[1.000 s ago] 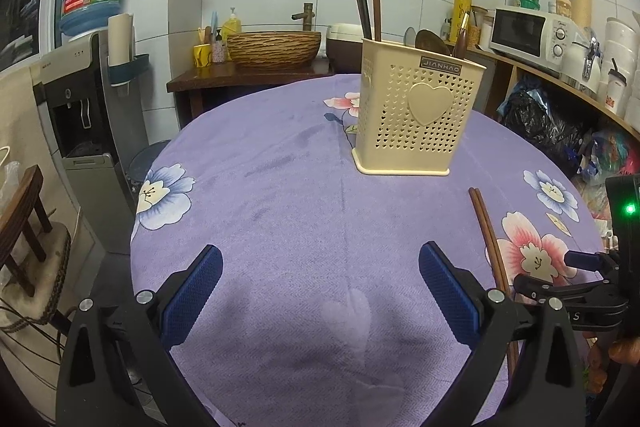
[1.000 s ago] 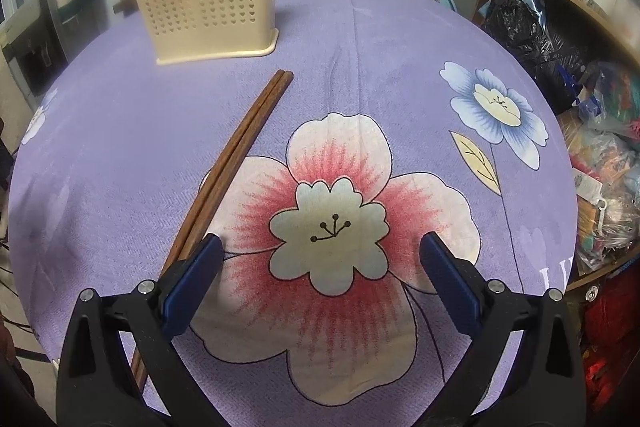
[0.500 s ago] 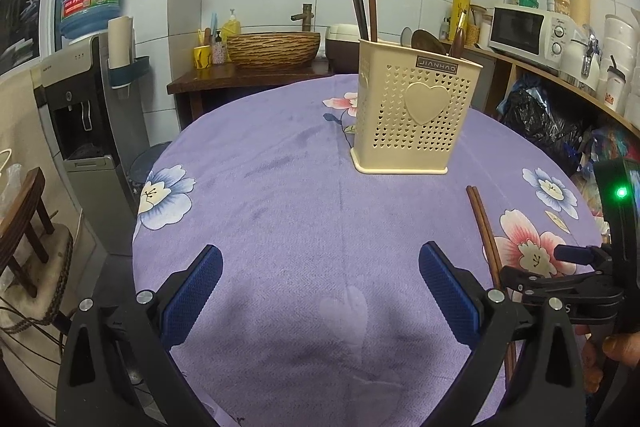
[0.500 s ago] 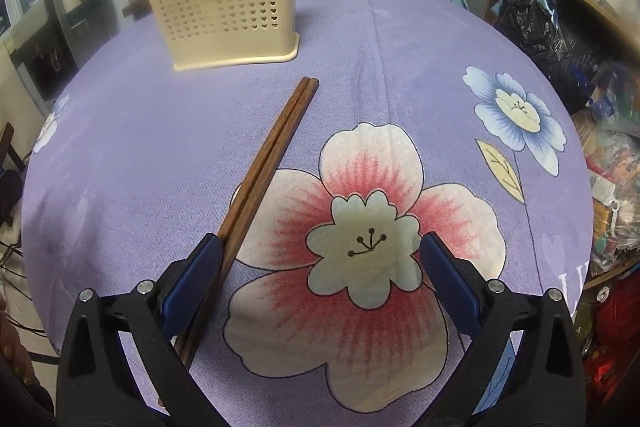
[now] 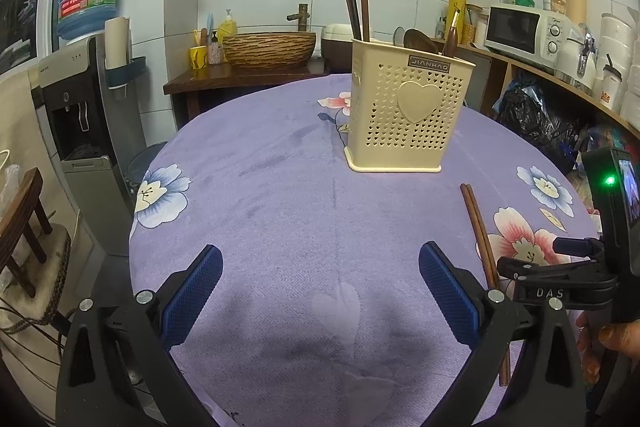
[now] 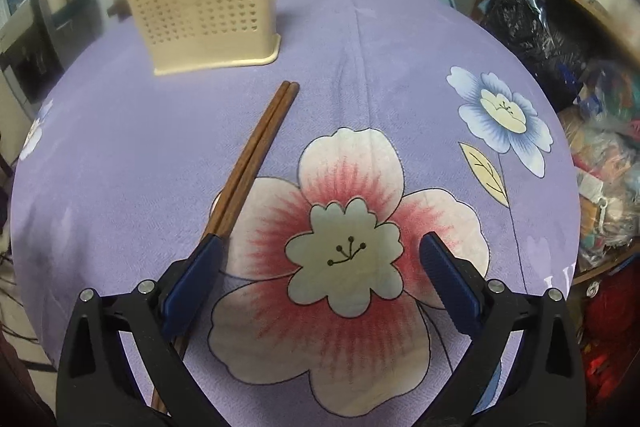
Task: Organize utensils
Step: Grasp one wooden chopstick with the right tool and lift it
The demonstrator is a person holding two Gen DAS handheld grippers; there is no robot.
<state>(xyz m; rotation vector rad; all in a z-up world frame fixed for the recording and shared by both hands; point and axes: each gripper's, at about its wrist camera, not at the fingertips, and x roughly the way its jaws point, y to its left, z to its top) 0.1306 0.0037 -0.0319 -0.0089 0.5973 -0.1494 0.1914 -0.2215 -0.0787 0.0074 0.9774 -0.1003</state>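
1. On the far left, well off the table: water cooler (image 5: 76, 99) with a blue bottle on top.
2. On the near left, over bare purple tablecloth (image 5: 280, 195): left gripper (image 5: 320, 283), fingers spread wide, holding nothing.
3. Far side of the table, a bit right of the middle: cream holder (image 5: 404, 115) with little holes and a heart on its front, standing upright. Inside it, sticking up: dark chopsticks (image 5: 356, 7), a spoon and another handle.
4. Just near the holder, to the right: two brown chopsticks (image 6: 256, 155) lying flat on the cloth, side by side and touching, far tips pointing at the holder.
5. On the right, low over a big pink flower print (image 6: 344, 251): right gripper (image 6: 320, 279), fingers spread wide, holding nothing. Left fingertip (image 6: 200, 263) right above the near part of the flat chopsticks; cannot tell whether touching.
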